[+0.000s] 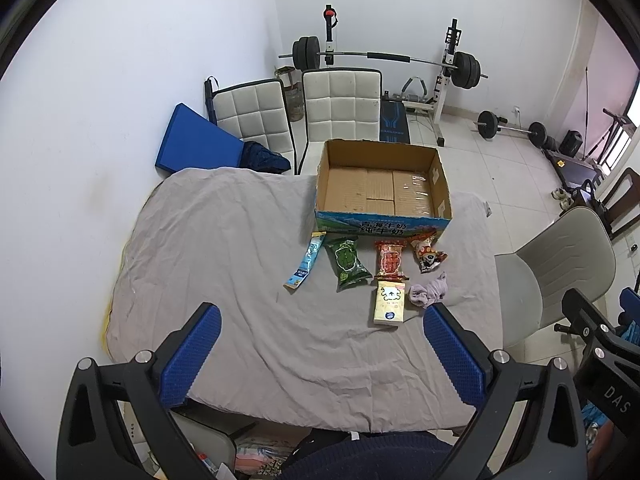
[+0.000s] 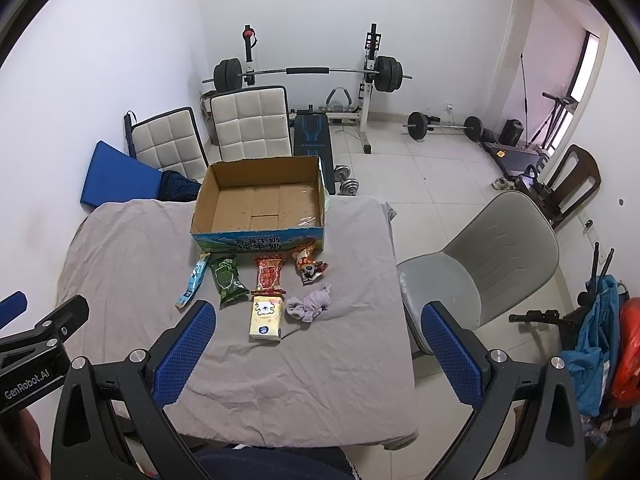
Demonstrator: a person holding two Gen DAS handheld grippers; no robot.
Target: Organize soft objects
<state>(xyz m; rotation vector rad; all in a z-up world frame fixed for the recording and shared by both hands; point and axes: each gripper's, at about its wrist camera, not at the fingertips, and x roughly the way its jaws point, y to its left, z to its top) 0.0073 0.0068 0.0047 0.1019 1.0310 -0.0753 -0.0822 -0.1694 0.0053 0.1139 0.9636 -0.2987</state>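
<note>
An empty open cardboard box (image 1: 382, 184) (image 2: 260, 204) stands at the far side of a table under a grey cloth (image 1: 224, 264) (image 2: 132, 264). In front of it lie a blue sachet (image 1: 305, 261) (image 2: 193, 280), a green packet (image 1: 346, 263) (image 2: 228, 279), a red packet (image 1: 391, 261) (image 2: 269, 275), a red-and-white snack bag (image 1: 426, 252) (image 2: 309, 265), a yellow tissue pack (image 1: 389, 303) (image 2: 266, 317) and a crumpled lilac cloth (image 1: 429, 290) (image 2: 311, 303). My left gripper (image 1: 322, 316) and right gripper (image 2: 320, 312) are open, empty, above the near table edge.
Two white padded chairs (image 1: 340, 104) and a blue cushion (image 1: 196, 140) stand behind the table. A grey chair (image 2: 488, 264) stands at its right. A barbell rack (image 2: 312, 72), weights and a bench fill the far floor.
</note>
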